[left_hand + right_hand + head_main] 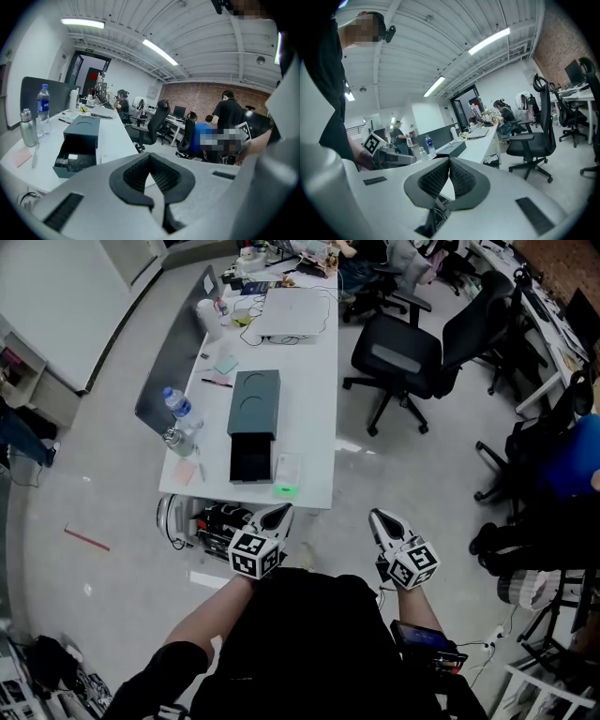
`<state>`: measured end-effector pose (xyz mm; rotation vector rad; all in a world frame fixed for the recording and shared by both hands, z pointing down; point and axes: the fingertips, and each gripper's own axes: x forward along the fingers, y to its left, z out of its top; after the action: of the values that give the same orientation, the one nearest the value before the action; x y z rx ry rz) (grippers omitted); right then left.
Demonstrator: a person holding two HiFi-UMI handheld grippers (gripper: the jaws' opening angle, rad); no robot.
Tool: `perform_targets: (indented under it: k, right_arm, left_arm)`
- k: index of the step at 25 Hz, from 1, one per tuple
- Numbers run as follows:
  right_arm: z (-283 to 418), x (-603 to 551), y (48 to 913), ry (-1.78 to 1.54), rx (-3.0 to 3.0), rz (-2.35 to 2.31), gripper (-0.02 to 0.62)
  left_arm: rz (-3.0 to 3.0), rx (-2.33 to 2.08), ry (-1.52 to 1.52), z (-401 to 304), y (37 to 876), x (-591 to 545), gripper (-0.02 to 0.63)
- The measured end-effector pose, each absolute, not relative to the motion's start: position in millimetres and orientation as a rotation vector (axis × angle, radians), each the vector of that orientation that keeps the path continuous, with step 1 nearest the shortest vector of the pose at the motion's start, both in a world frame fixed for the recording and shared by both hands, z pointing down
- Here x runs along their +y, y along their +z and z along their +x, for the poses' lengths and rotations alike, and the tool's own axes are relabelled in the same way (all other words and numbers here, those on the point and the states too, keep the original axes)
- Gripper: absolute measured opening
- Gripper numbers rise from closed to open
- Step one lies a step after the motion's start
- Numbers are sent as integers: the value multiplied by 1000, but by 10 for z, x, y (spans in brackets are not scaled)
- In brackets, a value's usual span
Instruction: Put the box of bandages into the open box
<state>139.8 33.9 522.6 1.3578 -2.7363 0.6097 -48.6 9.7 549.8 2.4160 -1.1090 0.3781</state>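
Left hand-held gripper (279, 514) and right hand-held gripper (379, 517) both shut, empty. Box of bandages (287, 472) on table (314, 381) edge, ahead of left, long axis pointing away, just right of open box (253, 423). Left nearer.

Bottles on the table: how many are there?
2. A plastic water bottle stands at the table's left edge; a metal bottle stands beside it, toward the near end. The cluttered far end may hide more.
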Motion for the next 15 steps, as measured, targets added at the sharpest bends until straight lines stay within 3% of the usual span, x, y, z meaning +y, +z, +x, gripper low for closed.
perform_targets:
  k: [15]
  right_arm:
    - [951, -346, 5282, 620, -2741, 1193, 26]
  left_arm:
    - [2355, -1169, 417, -745, 5659, -333, 8]
